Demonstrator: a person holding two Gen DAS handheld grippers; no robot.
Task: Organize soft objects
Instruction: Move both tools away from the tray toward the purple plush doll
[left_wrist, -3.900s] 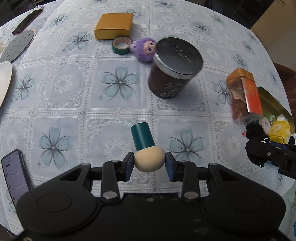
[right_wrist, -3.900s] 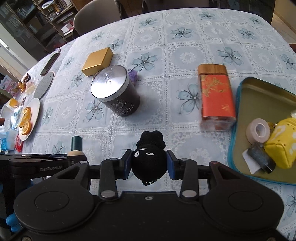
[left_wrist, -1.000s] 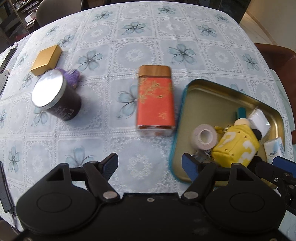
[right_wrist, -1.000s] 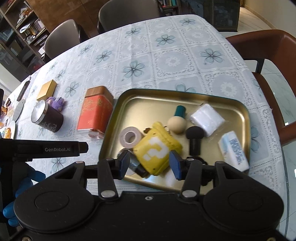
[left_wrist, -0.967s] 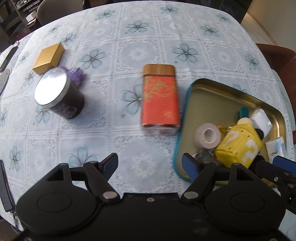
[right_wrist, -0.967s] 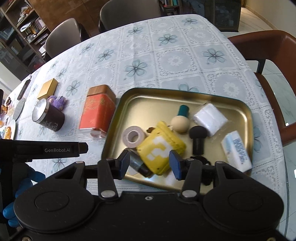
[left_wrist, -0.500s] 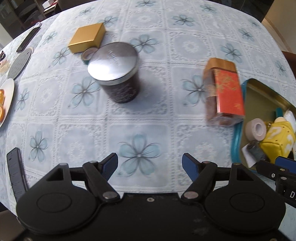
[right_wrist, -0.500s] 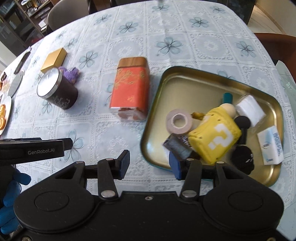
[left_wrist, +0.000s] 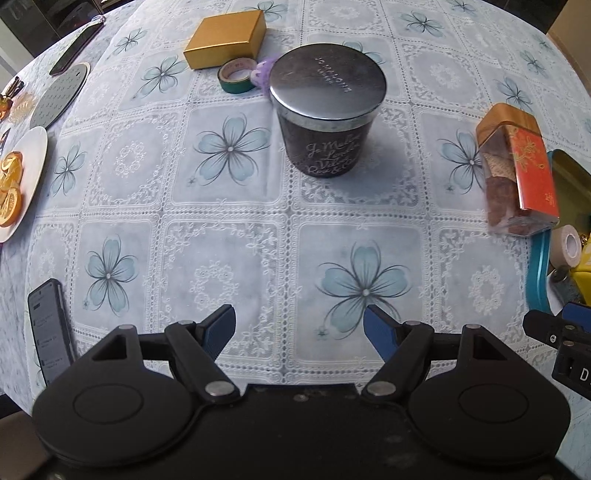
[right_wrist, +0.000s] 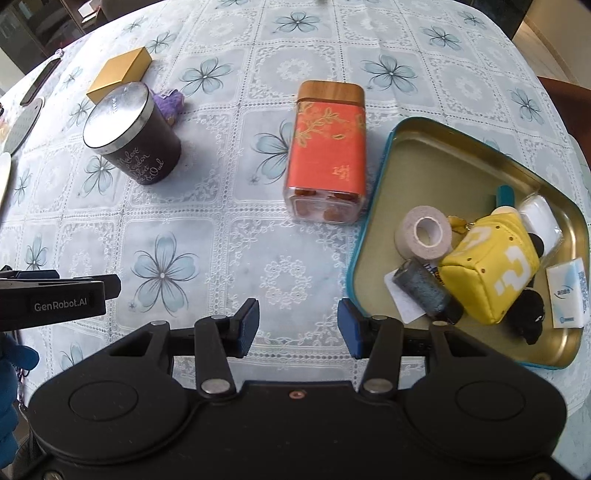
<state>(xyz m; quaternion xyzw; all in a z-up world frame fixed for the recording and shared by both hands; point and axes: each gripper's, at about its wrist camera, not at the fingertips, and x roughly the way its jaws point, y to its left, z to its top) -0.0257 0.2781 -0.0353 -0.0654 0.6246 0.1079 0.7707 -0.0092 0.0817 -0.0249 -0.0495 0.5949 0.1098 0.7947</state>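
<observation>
Soft things already lie in the tray (right_wrist: 373, 236) at the right of the right wrist view: a yellow pouch (right_wrist: 491, 269), a tape roll (right_wrist: 423, 236), a grey spool (right_wrist: 424, 291), a black toy (right_wrist: 528, 314), a white packet (right_wrist: 569, 295) and a white pad (right_wrist: 539, 218). A purple plush (right_wrist: 170, 101) sits on the worktop (right_wrist: 229, 266) just behind the dark jar (right_wrist: 129, 136), near the gold box (right_wrist: 120, 74). The orange tin (right_wrist: 327, 147) lies flat beside the tray's left rim. The right gripper (right_wrist: 298, 328) hangs above bare cloth with its jaws apart and nothing between them. The other gripper's body enters at the left edge, a blue-gloved hand (right_wrist: 11, 387) under it.

From the left wrist view, the left gripper (left_wrist: 299, 326) has its jaws spread wide, empty, over a flower print. The jar (left_wrist: 325, 110) stands ahead, hiding most of the plush (left_wrist: 260, 74); a green tape ring (left_wrist: 237, 75) lies beside the plush, before the gold box (left_wrist: 225, 38). The tin (left_wrist: 517, 166) and the tray's rim (left_wrist: 537, 273) are at the right. A phone (left_wrist: 50, 328) lies at the lower left and a plate (left_wrist: 27, 173) of orange slices at the left edge.
</observation>
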